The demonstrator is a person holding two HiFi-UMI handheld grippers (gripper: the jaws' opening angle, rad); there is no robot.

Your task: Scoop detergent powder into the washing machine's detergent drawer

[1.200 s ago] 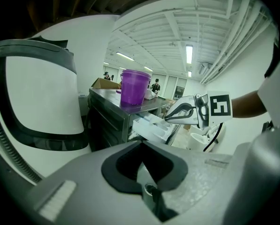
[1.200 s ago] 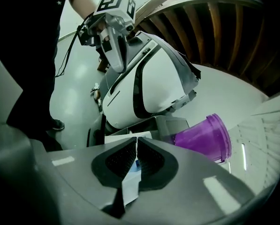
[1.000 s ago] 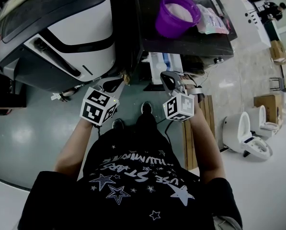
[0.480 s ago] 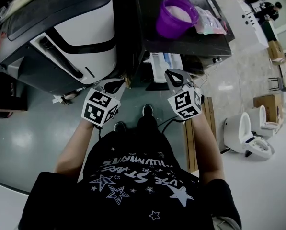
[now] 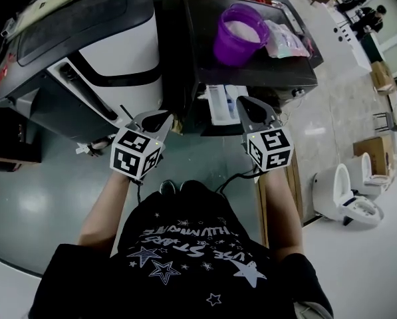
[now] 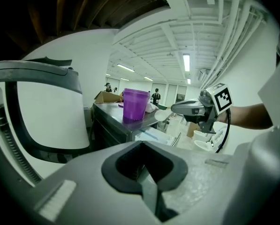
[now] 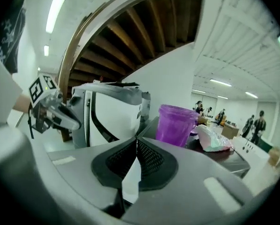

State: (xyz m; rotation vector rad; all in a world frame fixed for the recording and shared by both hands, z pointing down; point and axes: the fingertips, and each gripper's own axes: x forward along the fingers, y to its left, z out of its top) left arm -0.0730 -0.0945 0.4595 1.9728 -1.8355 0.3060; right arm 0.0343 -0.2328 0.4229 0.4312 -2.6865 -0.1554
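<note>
While neither holds anything, the left gripper [image 5: 159,119] and the right gripper [image 5: 249,108] each have their jaws pressed together, side by side and apart from one another. Ahead of the right gripper, on the dark tabletop [image 5: 205,65], stands a purple cup [image 5: 228,48] of white detergent powder [image 5: 246,26], a plastic bag [image 5: 286,38] just to its right. The washing machine [image 5: 112,52] rises ahead and left of the left gripper.
</note>
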